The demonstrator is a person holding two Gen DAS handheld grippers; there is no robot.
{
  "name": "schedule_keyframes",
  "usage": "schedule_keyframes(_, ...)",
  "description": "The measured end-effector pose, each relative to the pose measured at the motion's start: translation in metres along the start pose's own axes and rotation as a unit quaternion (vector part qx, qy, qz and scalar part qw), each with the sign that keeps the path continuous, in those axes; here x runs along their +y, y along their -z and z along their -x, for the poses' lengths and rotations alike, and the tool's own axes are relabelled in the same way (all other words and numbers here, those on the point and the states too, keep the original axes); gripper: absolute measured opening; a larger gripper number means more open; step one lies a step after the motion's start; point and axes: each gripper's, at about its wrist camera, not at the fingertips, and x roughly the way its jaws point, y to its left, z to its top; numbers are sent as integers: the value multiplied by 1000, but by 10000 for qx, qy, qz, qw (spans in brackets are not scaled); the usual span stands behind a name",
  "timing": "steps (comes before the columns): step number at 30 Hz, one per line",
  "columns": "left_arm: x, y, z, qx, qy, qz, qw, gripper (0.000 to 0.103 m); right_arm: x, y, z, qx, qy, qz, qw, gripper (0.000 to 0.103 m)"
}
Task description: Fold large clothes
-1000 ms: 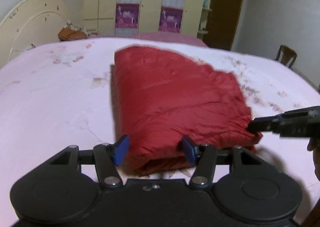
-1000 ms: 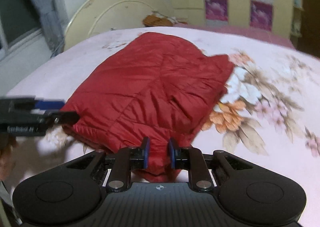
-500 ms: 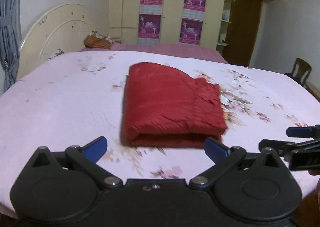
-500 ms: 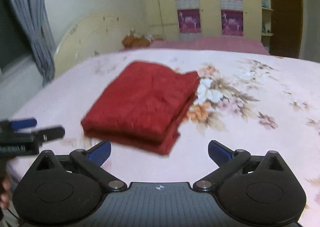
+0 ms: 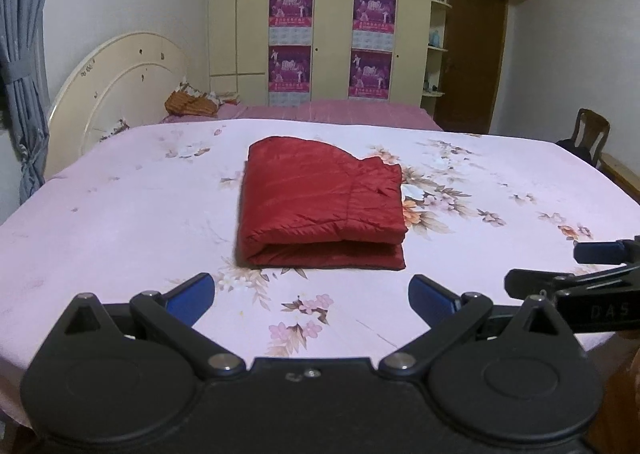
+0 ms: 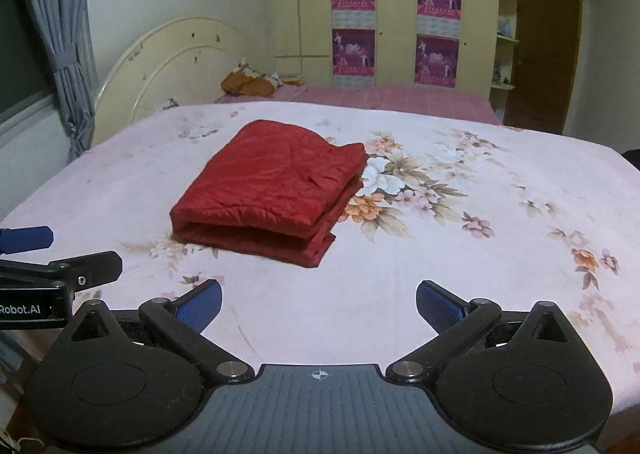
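Jacket [image 5: 320,206], red, quilted, lies folded into a flat rectangle on the pink floral bedsheet [image 5: 120,222]. Left gripper [image 5: 312,294] and right gripper [image 6: 319,300] sit near the jacket's front edge, clear of it, fingers spread wide, holding nothing. Headboard [image 5: 116,82] stands well behind the jacket.

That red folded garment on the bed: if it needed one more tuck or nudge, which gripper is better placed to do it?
Probably the left gripper: the red folded garment lies almost straight ahead of its open jaws. From the right gripper, also open, the garment sits off to the left. Neither touches it, and the fold already looks finished.
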Motion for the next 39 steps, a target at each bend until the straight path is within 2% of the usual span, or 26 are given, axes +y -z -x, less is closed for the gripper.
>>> schedule_keyframes(10,1,10,19,-64,5,74,10000,103,-7,13,38,-130,154,-164,9997,102)
schedule_keyframes(18,-4,9,24,-208,30,19,9998,103,-4,10,48,-248,166,-112,9995,102)
schedule_keyframes(39,-7,9,28,-243,44,3,9997,103,-12,10,49,-296,170,-135,9993,102)
